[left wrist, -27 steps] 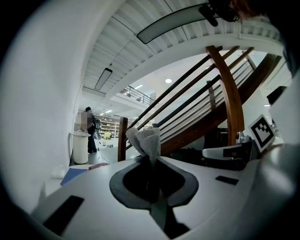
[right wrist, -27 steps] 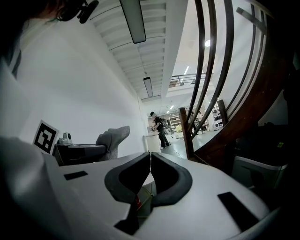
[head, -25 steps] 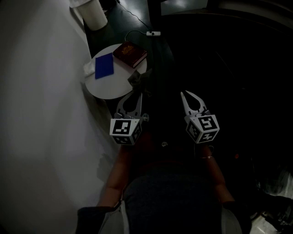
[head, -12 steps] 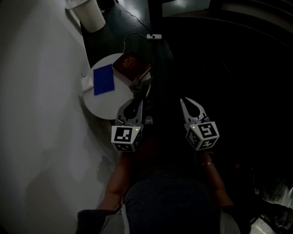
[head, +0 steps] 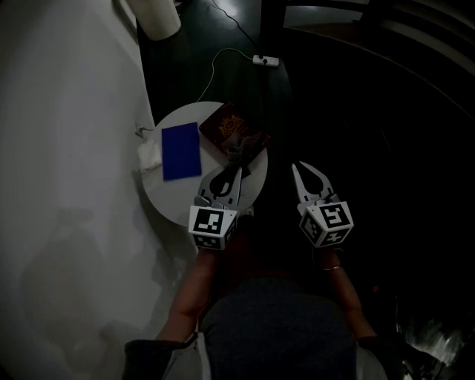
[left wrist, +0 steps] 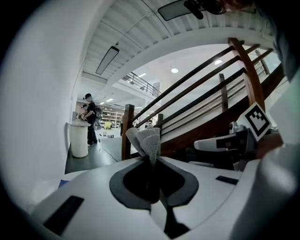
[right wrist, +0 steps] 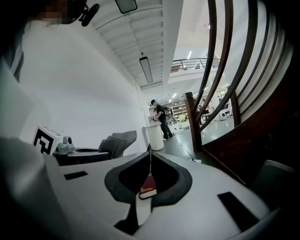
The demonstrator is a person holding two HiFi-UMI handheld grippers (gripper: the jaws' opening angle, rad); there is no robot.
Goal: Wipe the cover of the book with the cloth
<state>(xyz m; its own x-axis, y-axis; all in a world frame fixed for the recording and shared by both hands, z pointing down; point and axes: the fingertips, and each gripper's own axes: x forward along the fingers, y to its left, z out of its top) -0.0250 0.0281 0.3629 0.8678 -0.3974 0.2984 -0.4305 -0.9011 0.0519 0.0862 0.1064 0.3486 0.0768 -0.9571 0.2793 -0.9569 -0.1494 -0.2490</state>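
A dark red book [head: 232, 129] with a gold emblem lies on the far right part of the small round white table [head: 171, 199]. My left gripper [head: 236, 165] is shut on a grey knitted cloth [head: 239, 151] that hangs just over the book's near edge. In the left gripper view the cloth [left wrist: 146, 139] sticks up from the closed tips of my left gripper [left wrist: 152, 160]. My right gripper [head: 295, 166] hovers off the table's right side, shut and holding nothing. In the right gripper view the book [right wrist: 148, 186] shows through the oval gap in the jaws.
A blue notebook [head: 181, 151] and a crumpled white tissue [head: 149, 153] lie on the table's left half. A white wall runs along the left. A white bin [head: 157, 15] and a power strip [head: 265, 60] with its cable are on the dark floor beyond. Dark stair railing [left wrist: 220, 89] stands to the right.
Both grippers have come forward toward the table. The left gripper with the cloth now reaches over the table to the book's near edge.
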